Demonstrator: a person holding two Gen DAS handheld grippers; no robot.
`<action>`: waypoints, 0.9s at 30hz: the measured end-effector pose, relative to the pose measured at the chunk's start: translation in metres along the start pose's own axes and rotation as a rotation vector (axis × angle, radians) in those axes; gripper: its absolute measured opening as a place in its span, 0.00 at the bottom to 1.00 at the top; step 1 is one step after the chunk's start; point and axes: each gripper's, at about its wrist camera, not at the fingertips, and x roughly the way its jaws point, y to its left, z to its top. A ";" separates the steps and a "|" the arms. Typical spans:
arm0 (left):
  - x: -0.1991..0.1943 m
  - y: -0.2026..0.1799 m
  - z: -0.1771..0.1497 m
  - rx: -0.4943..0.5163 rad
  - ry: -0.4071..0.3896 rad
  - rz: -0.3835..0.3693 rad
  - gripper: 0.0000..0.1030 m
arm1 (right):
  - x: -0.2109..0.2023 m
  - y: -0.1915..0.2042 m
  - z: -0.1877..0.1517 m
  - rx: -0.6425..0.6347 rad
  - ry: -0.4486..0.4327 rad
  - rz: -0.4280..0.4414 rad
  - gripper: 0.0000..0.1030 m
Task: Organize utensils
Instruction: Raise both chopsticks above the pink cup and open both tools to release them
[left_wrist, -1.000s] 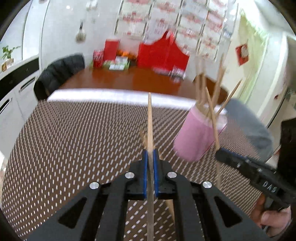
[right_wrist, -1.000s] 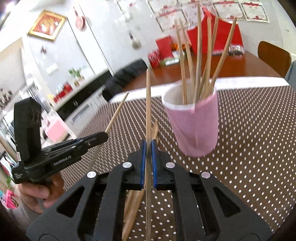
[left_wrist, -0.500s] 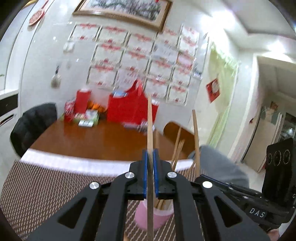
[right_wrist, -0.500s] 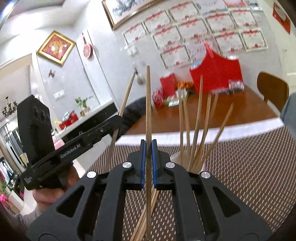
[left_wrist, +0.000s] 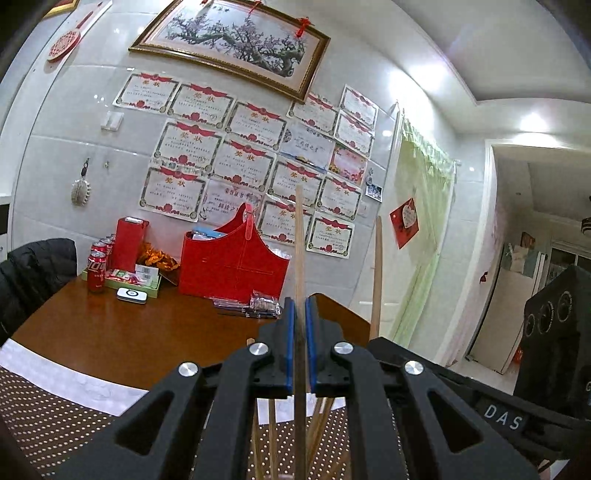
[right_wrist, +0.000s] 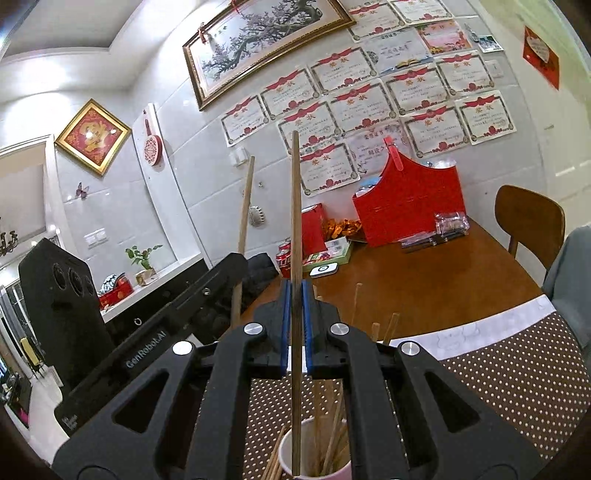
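Observation:
My left gripper (left_wrist: 300, 314) is shut on a wooden chopstick (left_wrist: 300, 243) held upright, its lower end running down below the jaws. My right gripper (right_wrist: 294, 295) is shut on another chopstick (right_wrist: 295, 206), also upright; its lower tip hangs just inside the mouth of a pink cup (right_wrist: 288, 458) that holds several chopsticks. Each gripper shows beside the other: the right one in the left wrist view (left_wrist: 443, 373) with its chopstick (left_wrist: 376, 273), the left one in the right wrist view (right_wrist: 177, 314) with its chopstick (right_wrist: 243, 221).
A brown dotted mat (right_wrist: 517, 369) covers the near table. Behind it, the wooden table (left_wrist: 122, 325) carries a red basket (left_wrist: 232, 266), soda cans (left_wrist: 96, 273) and packets. A wooden chair (right_wrist: 528, 218) stands at the right.
Both grippers have risen and tilted upward, each keeping its chopstick. The cup has dropped from mid-view to below the jaws, and the right chopstick now hangs over its mouth.

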 end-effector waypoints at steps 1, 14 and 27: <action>0.005 0.002 -0.004 -0.003 0.003 0.002 0.06 | 0.004 -0.002 -0.001 -0.002 0.000 -0.005 0.06; 0.022 0.014 -0.048 -0.003 0.085 0.039 0.10 | 0.031 -0.023 -0.032 0.010 0.082 -0.021 0.07; -0.043 0.005 -0.022 0.086 0.093 0.178 0.82 | -0.038 -0.009 -0.018 0.024 -0.046 -0.097 0.94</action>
